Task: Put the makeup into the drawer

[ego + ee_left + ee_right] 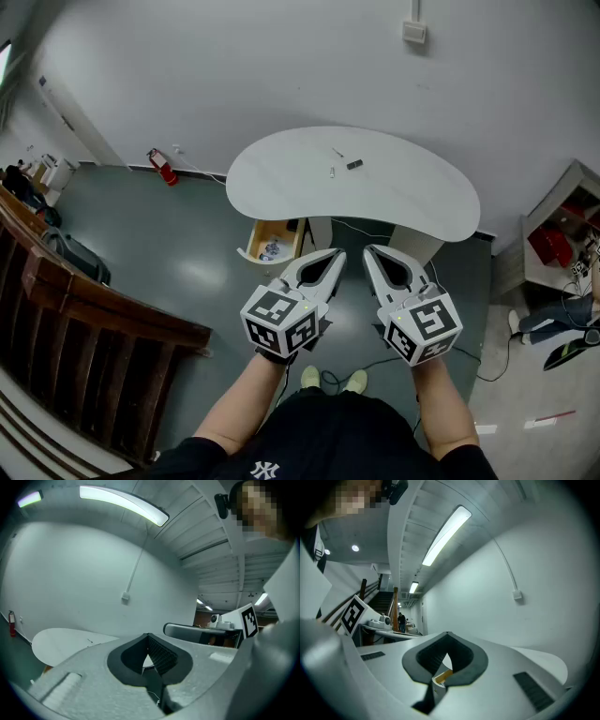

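While the left tongs (336, 253) and right tongs (368, 251) sit closed and empty, makeup items (353, 165) lie on the bench (281, 173). Below its left end, the drawer (272, 246) stands open.

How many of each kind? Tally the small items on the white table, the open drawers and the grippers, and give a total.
Small items on the table: 3
Open drawer: 1
Grippers, left gripper and right gripper: 2
Total: 6
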`<state>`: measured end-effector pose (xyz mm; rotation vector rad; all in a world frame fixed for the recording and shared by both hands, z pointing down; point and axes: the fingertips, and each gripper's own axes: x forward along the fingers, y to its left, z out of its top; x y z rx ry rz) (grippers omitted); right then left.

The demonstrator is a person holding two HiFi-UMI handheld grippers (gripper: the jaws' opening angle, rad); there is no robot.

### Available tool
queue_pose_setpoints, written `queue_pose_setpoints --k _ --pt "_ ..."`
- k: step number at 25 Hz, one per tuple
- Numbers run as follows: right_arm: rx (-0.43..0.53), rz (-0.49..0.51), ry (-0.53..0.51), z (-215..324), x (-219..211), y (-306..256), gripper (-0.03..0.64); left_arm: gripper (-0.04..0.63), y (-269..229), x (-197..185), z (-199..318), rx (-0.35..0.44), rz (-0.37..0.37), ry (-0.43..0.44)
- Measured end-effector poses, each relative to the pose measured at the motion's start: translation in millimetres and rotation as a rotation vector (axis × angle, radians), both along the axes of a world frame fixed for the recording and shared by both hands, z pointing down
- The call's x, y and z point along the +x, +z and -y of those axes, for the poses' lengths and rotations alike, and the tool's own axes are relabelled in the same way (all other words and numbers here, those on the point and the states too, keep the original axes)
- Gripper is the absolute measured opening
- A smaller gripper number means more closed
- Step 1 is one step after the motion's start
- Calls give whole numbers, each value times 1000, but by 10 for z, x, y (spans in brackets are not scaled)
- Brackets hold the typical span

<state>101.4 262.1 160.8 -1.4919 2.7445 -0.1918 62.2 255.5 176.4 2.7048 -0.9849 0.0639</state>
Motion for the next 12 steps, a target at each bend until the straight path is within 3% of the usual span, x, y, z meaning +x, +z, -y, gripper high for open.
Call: queue_pose_setpoints --k 12 --pt "3 31 -8 -40 178 11 15 8 14 130 -27 -4 -20 -15"
